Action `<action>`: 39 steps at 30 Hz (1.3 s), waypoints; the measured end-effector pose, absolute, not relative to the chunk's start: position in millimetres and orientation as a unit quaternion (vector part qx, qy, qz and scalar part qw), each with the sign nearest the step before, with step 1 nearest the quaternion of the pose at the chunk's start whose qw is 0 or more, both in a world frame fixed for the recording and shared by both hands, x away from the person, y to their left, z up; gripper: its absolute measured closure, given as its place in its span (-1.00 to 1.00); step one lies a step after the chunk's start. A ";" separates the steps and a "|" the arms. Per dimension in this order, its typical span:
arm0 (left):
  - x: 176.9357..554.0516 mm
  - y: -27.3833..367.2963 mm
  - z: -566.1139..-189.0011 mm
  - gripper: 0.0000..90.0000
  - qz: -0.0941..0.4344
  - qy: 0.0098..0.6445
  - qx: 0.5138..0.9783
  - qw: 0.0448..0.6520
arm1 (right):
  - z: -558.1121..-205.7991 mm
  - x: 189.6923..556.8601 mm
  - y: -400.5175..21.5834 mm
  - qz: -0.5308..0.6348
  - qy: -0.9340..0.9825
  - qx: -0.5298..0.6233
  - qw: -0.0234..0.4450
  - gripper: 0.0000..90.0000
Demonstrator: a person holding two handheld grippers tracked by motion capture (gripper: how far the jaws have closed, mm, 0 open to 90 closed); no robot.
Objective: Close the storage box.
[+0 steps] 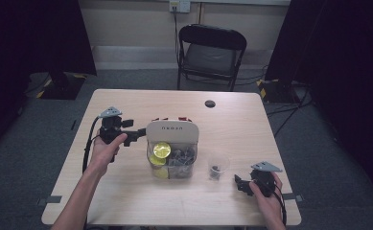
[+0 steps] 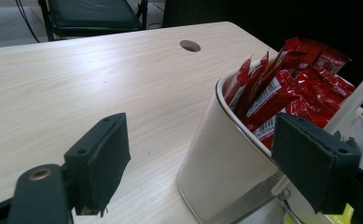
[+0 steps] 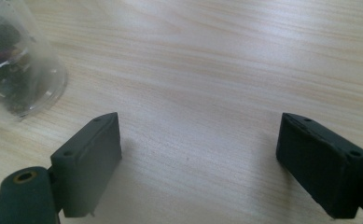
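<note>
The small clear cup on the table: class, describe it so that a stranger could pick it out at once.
Start at the wooden table and find the white-lidded organiser box at its middle. Just right of the box stands the clear plastic cup. It alone is see-through and round, with a few dark bits at its bottom.

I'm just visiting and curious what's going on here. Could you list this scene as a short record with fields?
Surface: wooden table
Centre: white organizer box with red packets and a yellow lid in its clear front part
Beside it: clear plastic cup with dark bits inside
Left gripper: open, at the box's rim
Right gripper: open, over bare table near the cup
</note>
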State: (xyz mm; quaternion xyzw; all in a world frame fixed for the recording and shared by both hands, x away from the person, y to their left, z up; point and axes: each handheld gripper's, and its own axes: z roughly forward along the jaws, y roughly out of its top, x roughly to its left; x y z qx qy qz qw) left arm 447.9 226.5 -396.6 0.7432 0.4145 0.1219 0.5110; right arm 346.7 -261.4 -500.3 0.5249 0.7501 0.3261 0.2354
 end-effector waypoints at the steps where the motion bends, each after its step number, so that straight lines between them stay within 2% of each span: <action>1: 447.8 226.9 -396.6 -0.58 0.122 0.413 0.743 0.512 | -500.3 346.7 -261.3 0.326 0.750 0.525 0.235 -0.70; 11: 444.7 228.1 -393.6 -0.47 0.124 0.405 0.740 0.522 | -500.5 346.8 -261.1 0.326 0.750 0.524 0.237 -0.70; 31: 442.9 233.6 -387.9 -0.48 0.099 0.402 0.722 0.554 | -500.4 347.3 -261.1 0.325 0.752 0.523 0.236 -0.71; 39: 450.7 227.5 -383.7 -0.48 0.109 0.404 0.724 0.549 | -500.4 348.2 -261.3 0.325 0.754 0.521 0.234 -0.72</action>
